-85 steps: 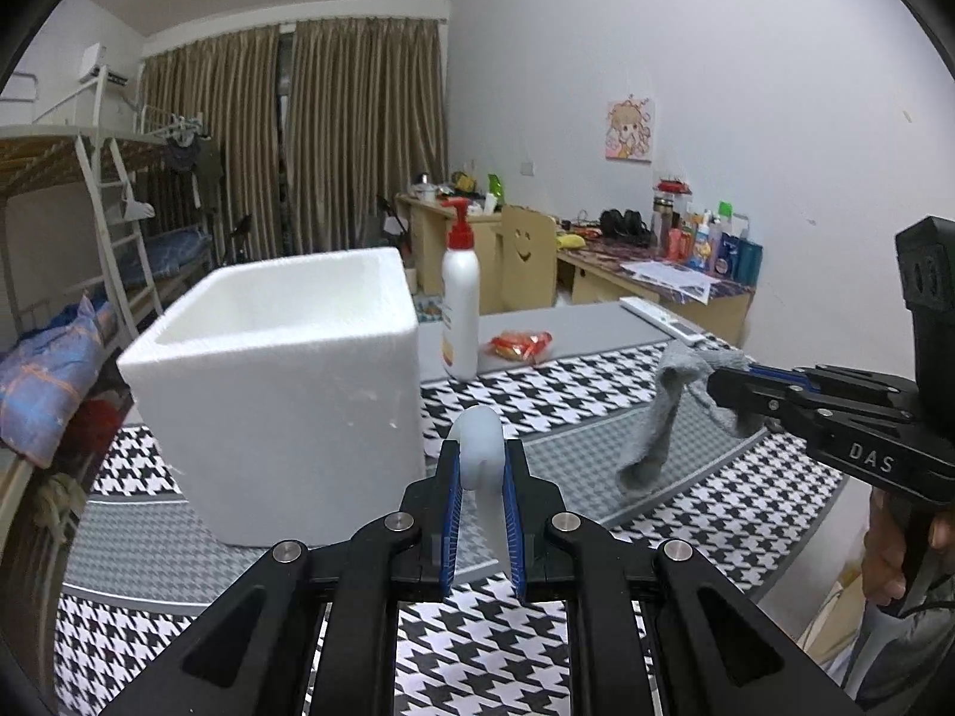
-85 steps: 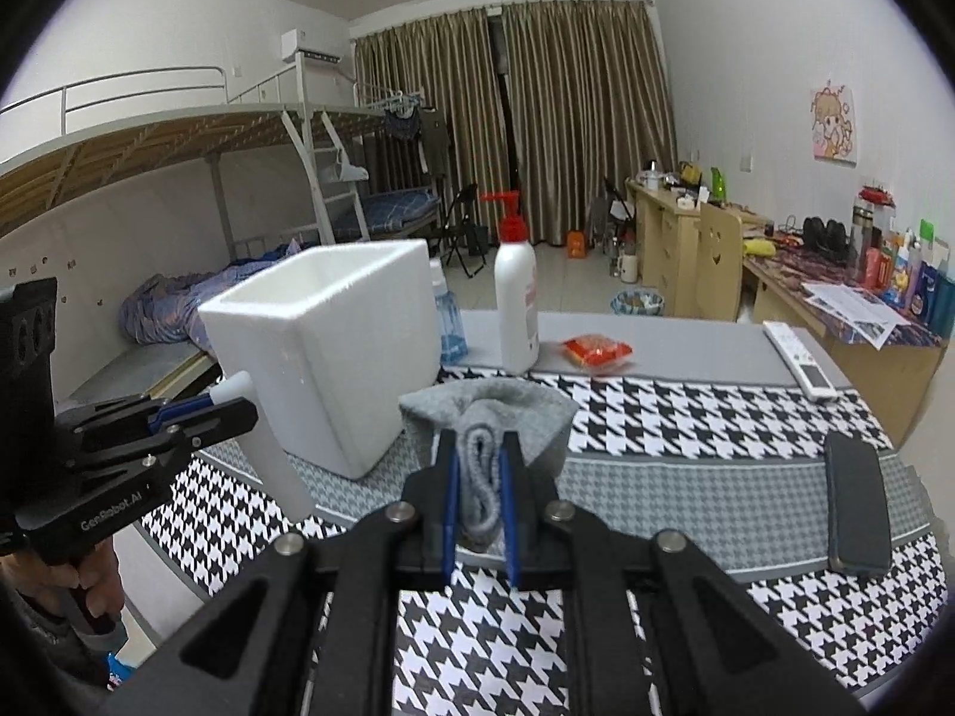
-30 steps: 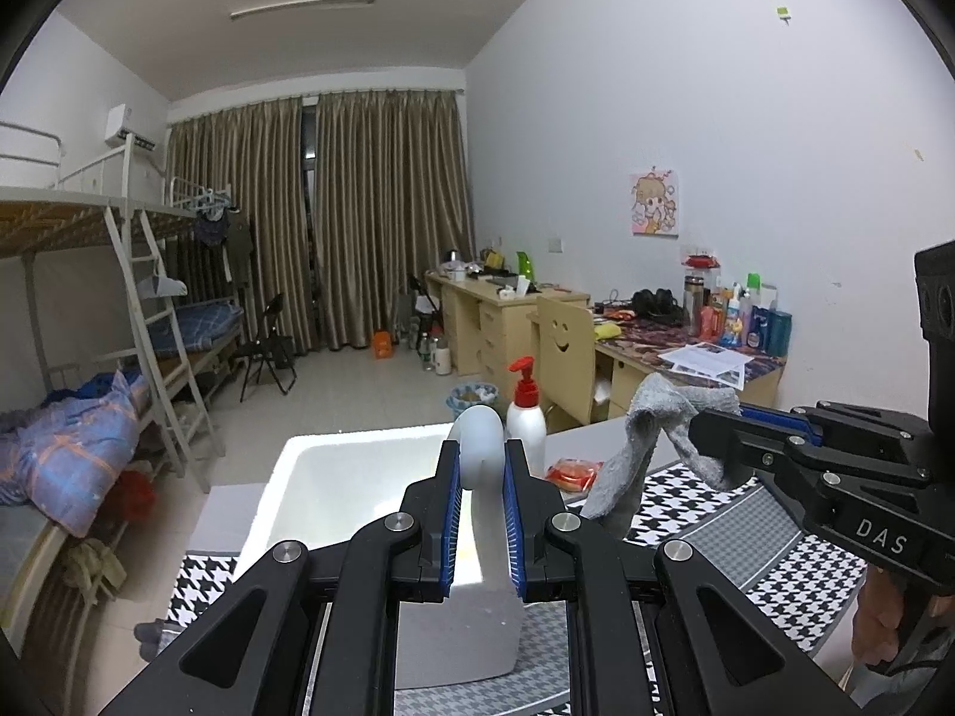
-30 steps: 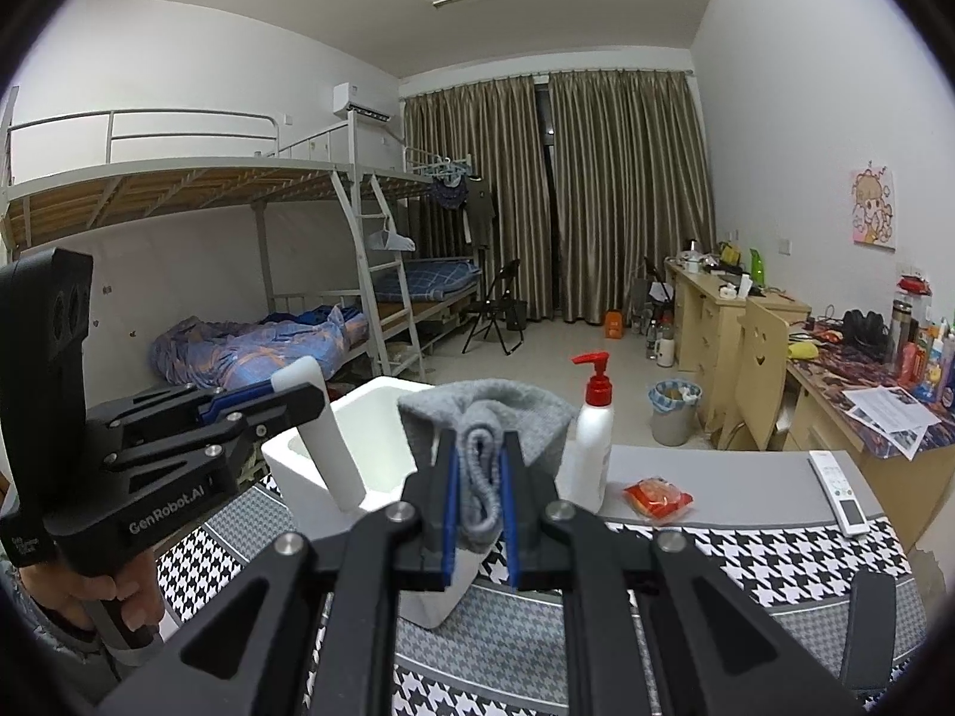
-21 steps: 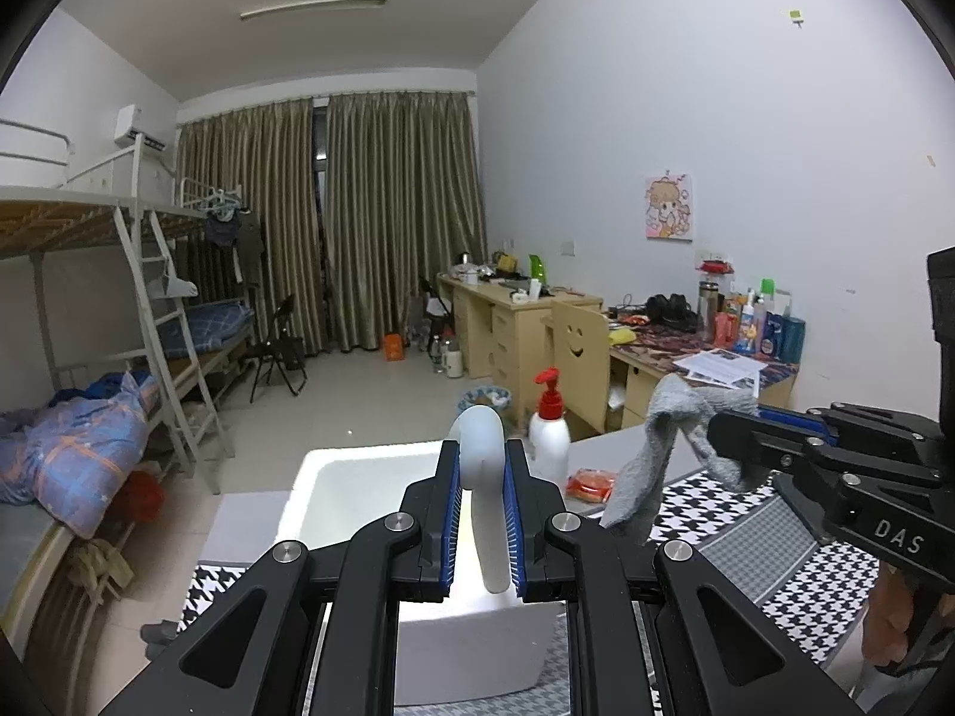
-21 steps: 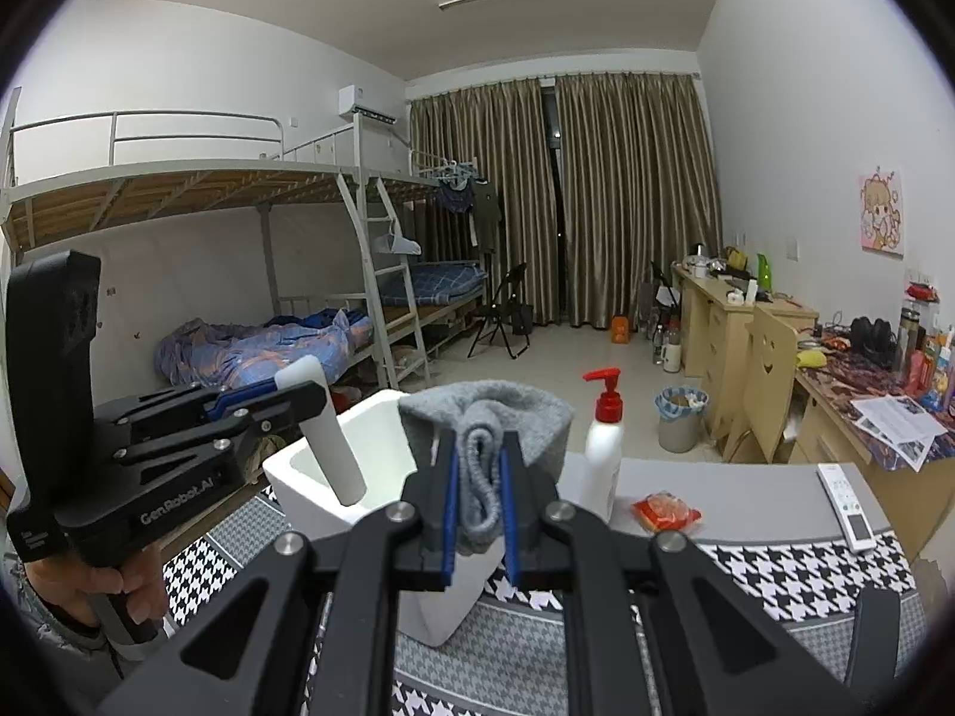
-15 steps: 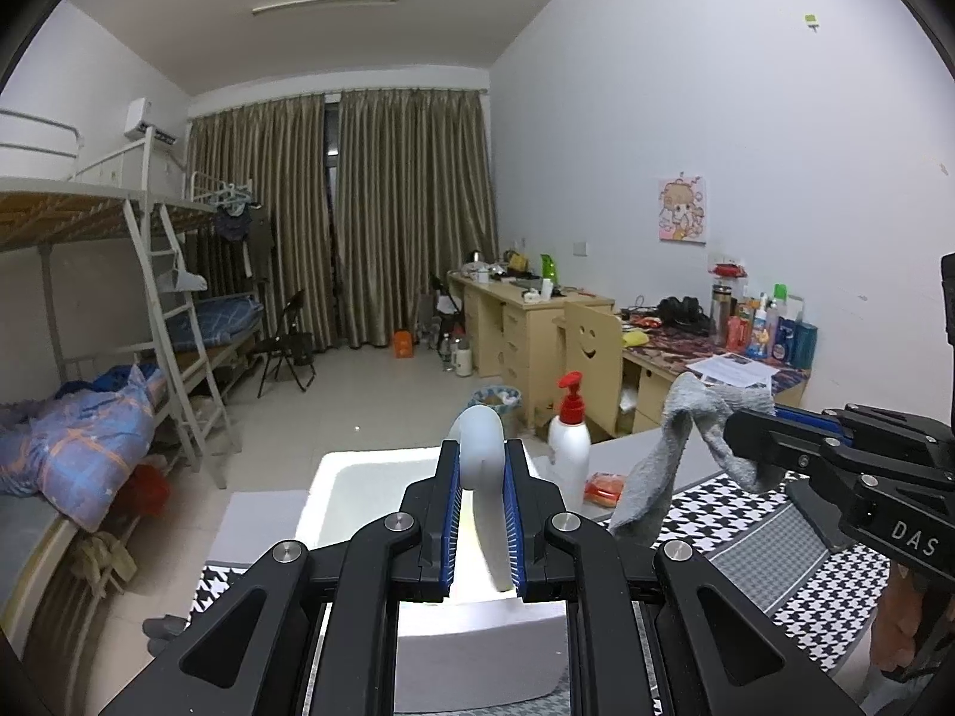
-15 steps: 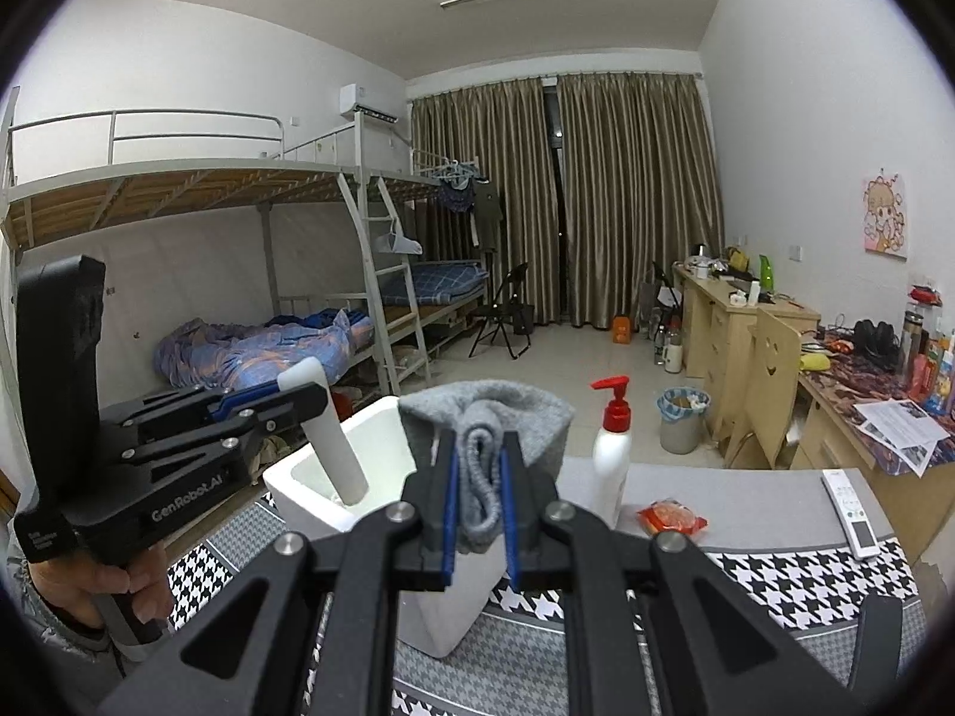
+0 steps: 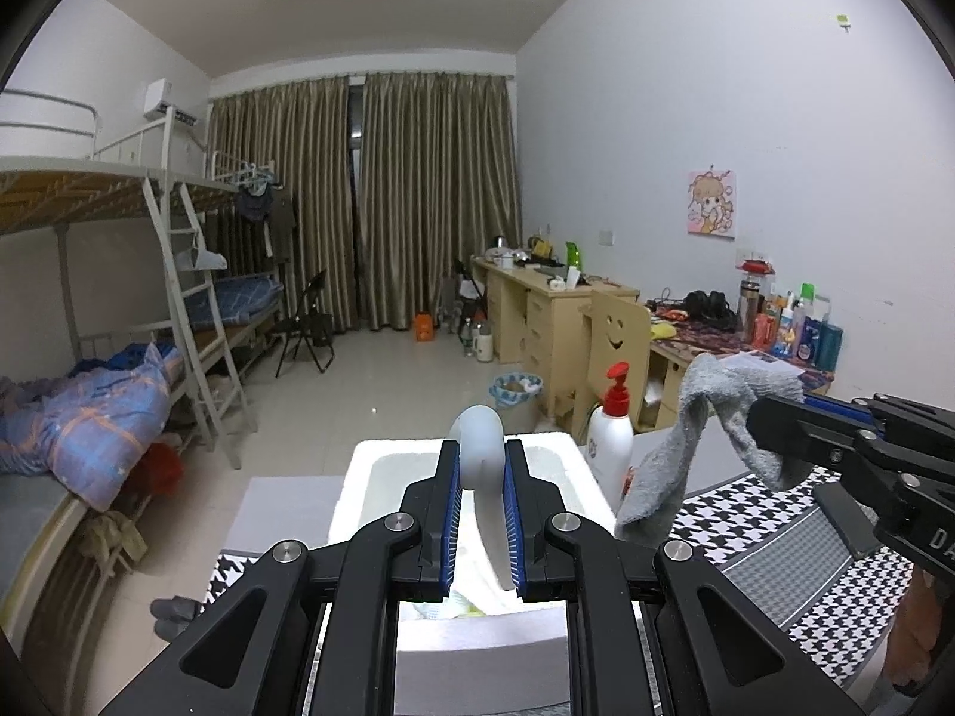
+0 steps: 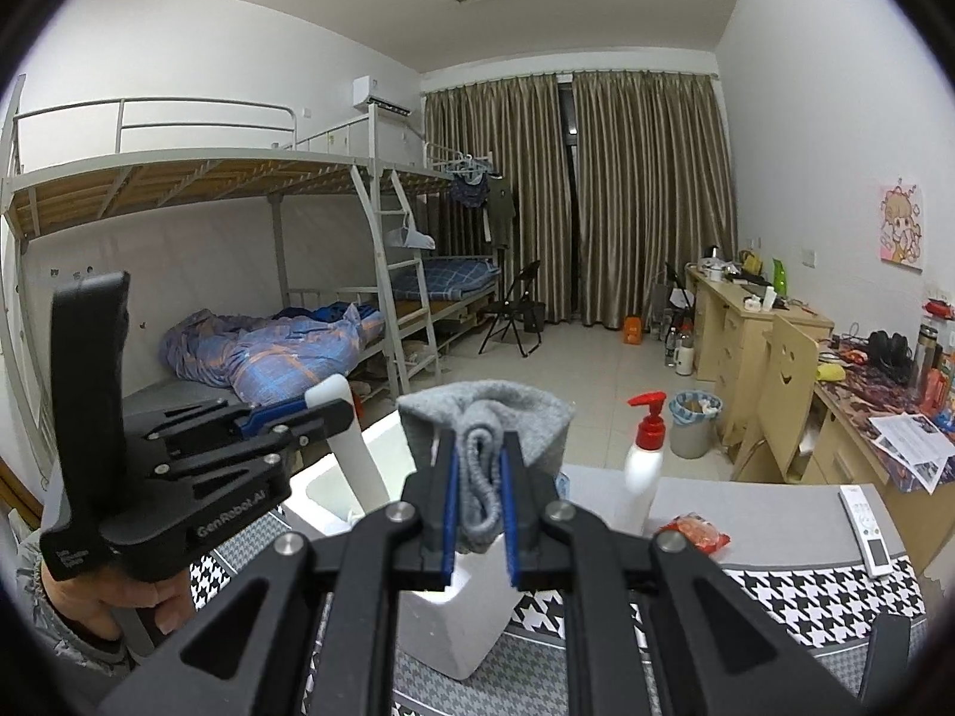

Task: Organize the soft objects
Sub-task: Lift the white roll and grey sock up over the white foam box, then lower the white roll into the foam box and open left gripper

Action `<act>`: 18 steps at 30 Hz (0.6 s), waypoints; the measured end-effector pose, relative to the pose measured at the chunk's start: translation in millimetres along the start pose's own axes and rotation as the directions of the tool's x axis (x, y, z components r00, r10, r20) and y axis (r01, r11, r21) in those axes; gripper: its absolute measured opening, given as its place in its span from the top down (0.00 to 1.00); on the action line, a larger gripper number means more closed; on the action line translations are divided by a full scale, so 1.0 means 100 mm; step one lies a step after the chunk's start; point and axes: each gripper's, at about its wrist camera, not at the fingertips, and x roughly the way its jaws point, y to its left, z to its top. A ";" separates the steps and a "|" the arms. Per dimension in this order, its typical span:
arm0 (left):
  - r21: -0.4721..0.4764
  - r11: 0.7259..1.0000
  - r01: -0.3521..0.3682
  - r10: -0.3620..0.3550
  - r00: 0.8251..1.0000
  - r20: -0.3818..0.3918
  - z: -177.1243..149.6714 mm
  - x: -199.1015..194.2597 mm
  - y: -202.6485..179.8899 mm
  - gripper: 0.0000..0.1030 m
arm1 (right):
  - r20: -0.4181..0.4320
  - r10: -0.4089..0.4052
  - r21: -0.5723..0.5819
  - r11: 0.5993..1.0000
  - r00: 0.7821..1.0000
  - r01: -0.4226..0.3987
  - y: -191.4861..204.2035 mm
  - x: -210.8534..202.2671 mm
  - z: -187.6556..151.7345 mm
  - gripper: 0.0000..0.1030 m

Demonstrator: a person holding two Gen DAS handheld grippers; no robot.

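Note:
My left gripper (image 9: 482,480) is shut on a white sock (image 9: 484,447) that hangs down into the open white foam box (image 9: 370,477). It also shows in the right wrist view (image 10: 334,411), above the box (image 10: 444,614). My right gripper (image 10: 480,477) is shut on a grey sock (image 10: 483,417) and holds it above the box's right side. In the left wrist view the grey sock (image 9: 686,447) dangles from the right gripper beside the box's right rim. Some light fabric lies inside the box.
A white pump bottle with a red top (image 9: 612,429) stands behind the box on the houndstooth table cloth (image 9: 764,543). A red snack packet (image 10: 692,531) and a remote (image 10: 868,537) lie on the grey table part. Bunk bed left, desks right.
Both grippers have risen from table height to above the box with their socks. The left gripper has moved over the box opening; the white sock now hangs inside it.

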 end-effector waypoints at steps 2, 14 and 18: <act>0.002 1.000 -0.009 0.009 1.000 -0.009 0.00 0.05 0.02 0.86 | 0.002 0.001 -0.002 1.000 1.000 -0.001 0.01 0.01 0.01 0.85; -0.005 1.000 -0.017 0.016 0.997 -0.073 -0.01 0.37 0.00 0.86 | -0.016 -0.003 -0.011 1.000 1.000 0.002 -0.01 0.14 0.05 0.85; -0.011 1.000 -0.011 0.010 0.996 -0.093 -0.02 0.46 0.02 0.86 | -0.022 -0.008 -0.010 1.000 1.000 0.007 -0.03 0.18 0.04 0.85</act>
